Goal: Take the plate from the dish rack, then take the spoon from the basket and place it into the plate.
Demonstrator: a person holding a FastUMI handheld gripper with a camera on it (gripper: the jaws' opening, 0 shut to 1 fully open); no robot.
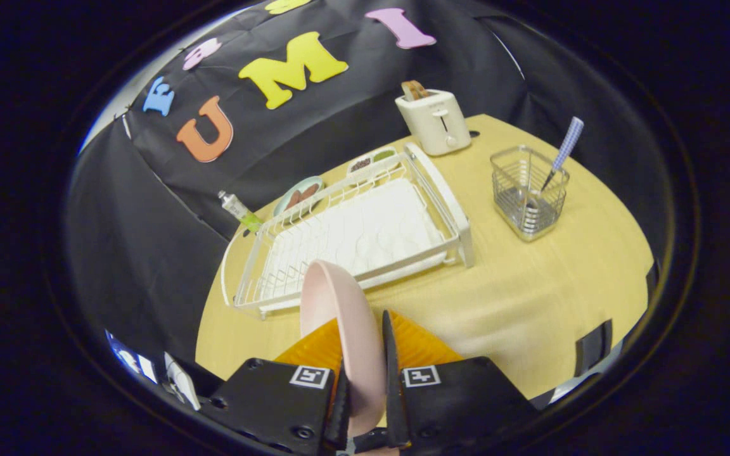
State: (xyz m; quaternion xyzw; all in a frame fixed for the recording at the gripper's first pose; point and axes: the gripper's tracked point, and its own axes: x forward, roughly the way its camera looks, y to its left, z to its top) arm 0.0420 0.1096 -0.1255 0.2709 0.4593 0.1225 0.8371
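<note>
I have the pink plate [339,329] pinched on edge in my claw [365,392] at the bottom centre of the frame, both fingers pressing its rim from either side, so the first step looks done: the plate is out of the white dish rack [346,244], which sits in the middle of the frame just beyond the plate with nothing standing in its wires that I can see. What is left, as I judge it, is to set the plate flat on the wooden counter [530,304], let go, then fetch the spoon. The wire basket [528,193] stands at the right of the frame, well apart from the rack, and holds the spoon [564,152] bowl down, its blue checked handle leaning out over the rim toward the upper right. Behind the rack, a white toaster [435,120] at upper centre has a slice of bread poking out of its slot, a small divided dish [372,161] carries dark and green bits, and a teal plate [300,193] to the left carries something brown I cannot make out
</note>
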